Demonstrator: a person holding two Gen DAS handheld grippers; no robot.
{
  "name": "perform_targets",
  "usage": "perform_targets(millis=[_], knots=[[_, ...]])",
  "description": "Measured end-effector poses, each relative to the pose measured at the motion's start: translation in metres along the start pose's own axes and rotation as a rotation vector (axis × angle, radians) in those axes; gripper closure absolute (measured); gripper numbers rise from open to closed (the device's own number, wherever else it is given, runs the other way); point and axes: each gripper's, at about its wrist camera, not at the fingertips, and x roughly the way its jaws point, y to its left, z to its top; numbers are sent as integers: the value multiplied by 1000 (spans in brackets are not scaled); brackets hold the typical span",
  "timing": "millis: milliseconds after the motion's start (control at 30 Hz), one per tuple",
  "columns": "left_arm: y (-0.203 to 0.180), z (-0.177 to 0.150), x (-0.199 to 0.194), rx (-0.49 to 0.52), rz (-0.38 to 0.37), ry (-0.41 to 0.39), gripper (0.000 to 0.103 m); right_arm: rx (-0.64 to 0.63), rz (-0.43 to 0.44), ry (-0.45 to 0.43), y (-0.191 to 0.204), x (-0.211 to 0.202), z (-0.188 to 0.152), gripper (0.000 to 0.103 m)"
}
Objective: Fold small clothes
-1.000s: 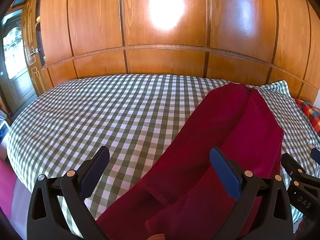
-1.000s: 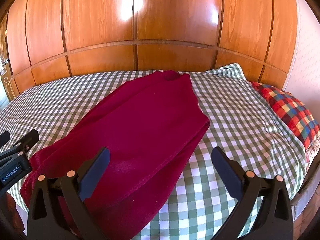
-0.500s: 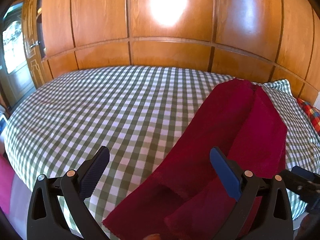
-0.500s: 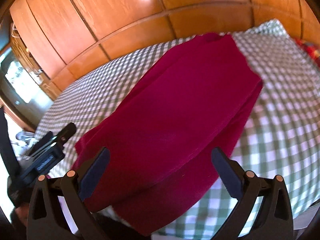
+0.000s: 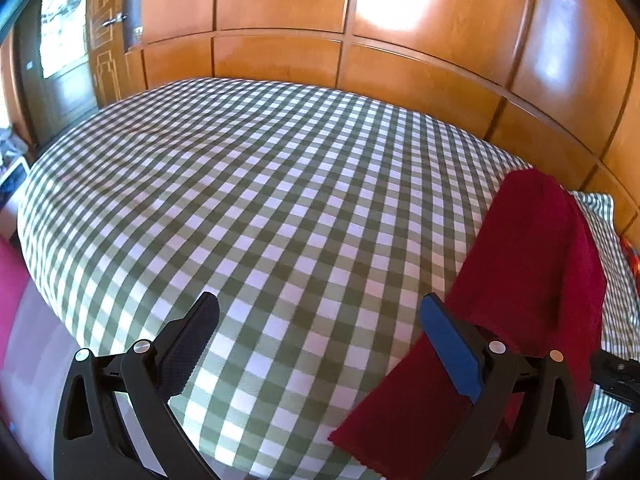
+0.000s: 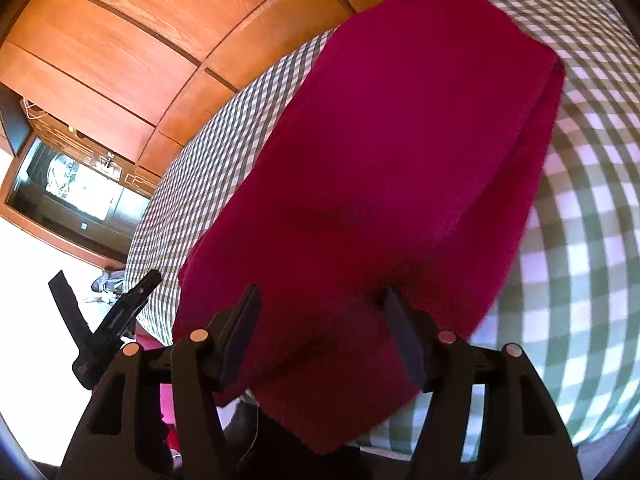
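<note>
A dark red garment [image 6: 392,152] lies lengthwise, folded in a long strip, on the green-and-white checked bed [image 6: 592,184]. In the left wrist view the garment [image 5: 532,264] is at the right, behind the right finger. My left gripper [image 5: 320,340] is open and empty over the checked sheet [image 5: 280,208], left of the garment's near end. My right gripper [image 6: 324,332] is partly closed, its jaws on either side of the garment's near end by the bed edge; I cannot tell whether they pinch the cloth. The left gripper [image 6: 116,312] shows at lower left of the right wrist view.
Wooden wall panels [image 5: 280,8] run behind the bed. A door with glass [image 5: 64,32] is at the far left. A checked pillow [image 5: 600,212] lies at the far right. Pink cloth [image 5: 12,280] shows below the bed's left edge.
My left gripper has swung left, off the garment and over bare sheet. My right gripper has tilted, moved in on the garment's near end and its jaws have narrowed.
</note>
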Motion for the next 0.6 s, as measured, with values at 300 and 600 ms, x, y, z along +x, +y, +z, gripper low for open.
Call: perform_targets(millis=[300,600], knots=[[-16,-6,4,54,-13,18,4,-73,-60,-154,-3,-43,15,95],[-25,-4,10,101,-12,36,4,-43,-555,-512,-89,-197,56,96]])
